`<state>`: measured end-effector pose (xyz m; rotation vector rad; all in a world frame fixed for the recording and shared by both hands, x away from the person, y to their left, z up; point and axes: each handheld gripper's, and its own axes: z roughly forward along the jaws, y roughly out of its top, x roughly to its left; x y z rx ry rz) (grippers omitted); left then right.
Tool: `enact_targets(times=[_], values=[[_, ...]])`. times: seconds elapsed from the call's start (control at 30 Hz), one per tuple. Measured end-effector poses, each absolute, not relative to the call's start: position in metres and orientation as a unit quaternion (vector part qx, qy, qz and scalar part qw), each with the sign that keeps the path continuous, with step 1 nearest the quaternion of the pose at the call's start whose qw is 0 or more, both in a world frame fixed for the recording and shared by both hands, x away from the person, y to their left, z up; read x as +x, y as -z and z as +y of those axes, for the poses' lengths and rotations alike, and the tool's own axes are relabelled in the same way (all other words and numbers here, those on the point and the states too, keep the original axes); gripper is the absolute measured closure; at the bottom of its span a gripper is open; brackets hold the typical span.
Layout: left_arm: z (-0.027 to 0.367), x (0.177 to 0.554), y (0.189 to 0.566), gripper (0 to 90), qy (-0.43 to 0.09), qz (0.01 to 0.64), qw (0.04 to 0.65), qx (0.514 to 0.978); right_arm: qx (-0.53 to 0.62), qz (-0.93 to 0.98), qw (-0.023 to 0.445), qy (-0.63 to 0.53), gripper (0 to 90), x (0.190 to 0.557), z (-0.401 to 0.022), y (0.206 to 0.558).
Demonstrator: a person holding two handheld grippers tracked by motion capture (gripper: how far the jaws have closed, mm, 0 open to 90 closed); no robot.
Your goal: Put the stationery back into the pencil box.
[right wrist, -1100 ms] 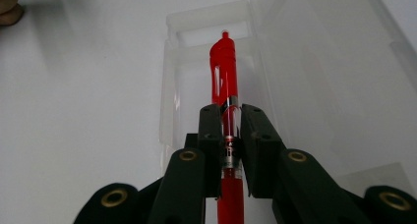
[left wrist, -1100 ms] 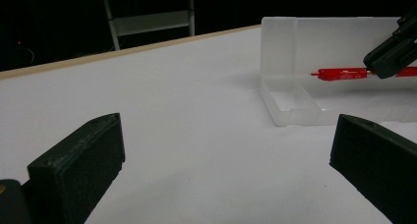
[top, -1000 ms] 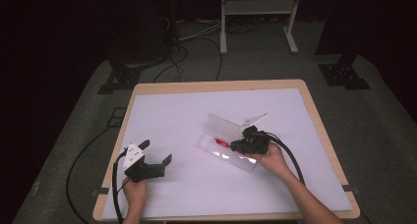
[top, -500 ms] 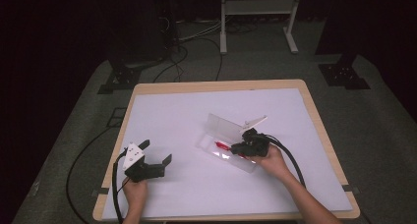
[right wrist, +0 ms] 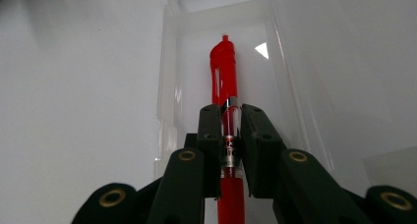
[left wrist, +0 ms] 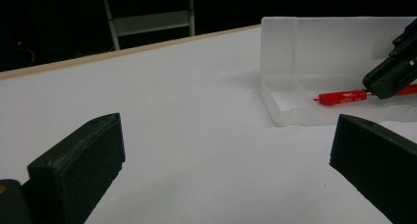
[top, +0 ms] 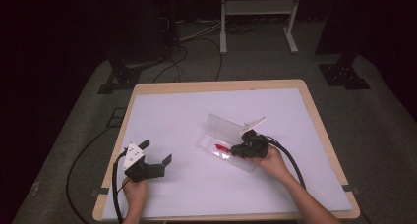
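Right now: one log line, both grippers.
left gripper: open, idle | right gripper: shut on red pen | pen over clear case, lid up

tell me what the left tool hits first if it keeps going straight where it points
Probably the clear plastic case, at its near end wall. The left tool is open with bare table ahead, though depth is hard to judge.

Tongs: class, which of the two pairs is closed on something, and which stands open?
The right tongs are closed on the red pen over the clear plastic case. The left tongs stand open, holding nothing.
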<state>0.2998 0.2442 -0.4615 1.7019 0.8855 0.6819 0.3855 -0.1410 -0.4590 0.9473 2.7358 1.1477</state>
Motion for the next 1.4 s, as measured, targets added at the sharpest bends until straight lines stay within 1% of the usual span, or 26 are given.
enact_targets(times=[0.37, 0.63, 1.17, 1.4], values=[[0.244, 0.3, 0.461, 0.0, -0.285, 0.371, 0.524, 0.712, 0.304, 0.879, 0.013, -0.366, 77.8, 0.386, -0.14, 0.46], [0.244, 0.3, 0.462, 0.0, -0.285, 0.372, 0.524, 0.711, 0.306, 0.876, 0.013, -0.373, 75.1, 0.386, -0.144, 0.457], [0.245, 0.3, 0.462, 0.0, -0.285, 0.374, 0.524, 0.709, 0.292, 0.872, 0.022, -0.393, 73.6, 0.373, -0.156, 0.44], [0.244, 0.3, 0.462, 0.0, -0.285, 0.372, 0.525, 0.71, 0.294, 0.87, 0.02, -0.395, 68.1, 0.366, -0.162, 0.436]])
